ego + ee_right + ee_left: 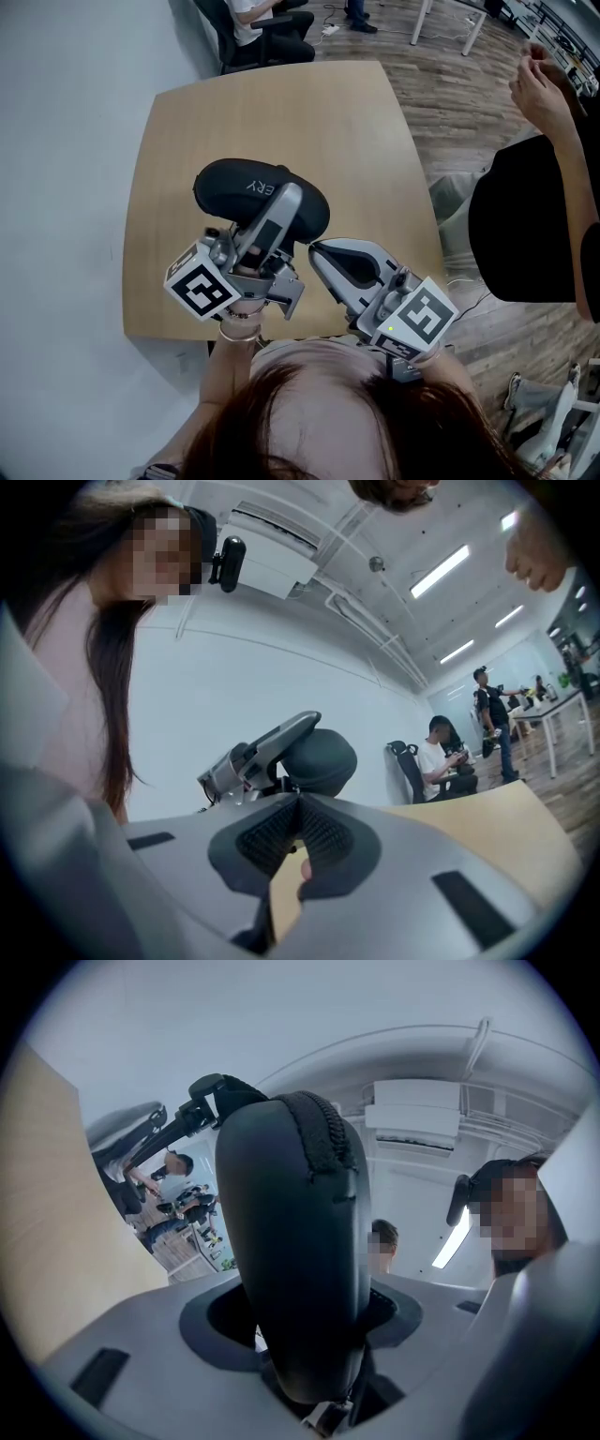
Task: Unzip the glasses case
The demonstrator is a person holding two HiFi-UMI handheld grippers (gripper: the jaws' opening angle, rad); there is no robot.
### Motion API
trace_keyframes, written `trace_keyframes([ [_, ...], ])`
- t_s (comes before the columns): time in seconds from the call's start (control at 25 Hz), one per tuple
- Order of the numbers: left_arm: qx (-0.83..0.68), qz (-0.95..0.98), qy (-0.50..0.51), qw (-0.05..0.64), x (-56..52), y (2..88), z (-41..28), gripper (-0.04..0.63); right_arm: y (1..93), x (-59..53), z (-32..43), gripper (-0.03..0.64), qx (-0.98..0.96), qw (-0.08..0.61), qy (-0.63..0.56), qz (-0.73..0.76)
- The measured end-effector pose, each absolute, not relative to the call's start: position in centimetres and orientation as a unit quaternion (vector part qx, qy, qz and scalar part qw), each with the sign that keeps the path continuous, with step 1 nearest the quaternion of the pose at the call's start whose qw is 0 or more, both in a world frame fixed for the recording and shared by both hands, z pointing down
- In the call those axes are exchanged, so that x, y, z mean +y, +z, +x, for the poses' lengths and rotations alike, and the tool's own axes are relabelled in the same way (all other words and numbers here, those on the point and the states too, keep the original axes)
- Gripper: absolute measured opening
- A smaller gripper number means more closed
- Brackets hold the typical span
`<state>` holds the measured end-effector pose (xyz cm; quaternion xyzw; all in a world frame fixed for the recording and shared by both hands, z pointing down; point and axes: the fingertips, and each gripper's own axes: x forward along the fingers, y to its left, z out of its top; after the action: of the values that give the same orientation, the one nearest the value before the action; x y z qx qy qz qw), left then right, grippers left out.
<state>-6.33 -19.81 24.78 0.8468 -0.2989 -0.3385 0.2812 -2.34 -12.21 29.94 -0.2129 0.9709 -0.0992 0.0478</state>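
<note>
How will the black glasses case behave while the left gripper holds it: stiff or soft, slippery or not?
The glasses case is probably stiff: its rounded shell shows no dent where the left gripper clamps it. Its smooth, curved sides might slip or twist between the jaws once the zipper is pulled.

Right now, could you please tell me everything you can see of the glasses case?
The glasses case is a black, oval, matte shell with pale lettering on top. A zipper runs along its edge and looks closed. The left gripper clamps it across the middle, holding it over the wooden table. The right gripper, jaws together, sits just off its end, apparently not touching.
</note>
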Motion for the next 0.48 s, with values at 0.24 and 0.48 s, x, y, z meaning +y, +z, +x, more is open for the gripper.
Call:
trace_keyframes([
  [0.24, -0.302, 0.846, -0.329, 0.293, -20.1, 25.5, -6.3, 0.259, 30.5, -12.7, -1.8, 0.015, 0.969, 0.037, -0.104, -0.219],
  [0.48, -0.302, 0.844, -0.323, 0.303, -20.3, 26.3, -6.3, 0.255, 31.2, -13.1, -1.3, 0.015, 0.967, 0.031, -0.107, -0.227],
])
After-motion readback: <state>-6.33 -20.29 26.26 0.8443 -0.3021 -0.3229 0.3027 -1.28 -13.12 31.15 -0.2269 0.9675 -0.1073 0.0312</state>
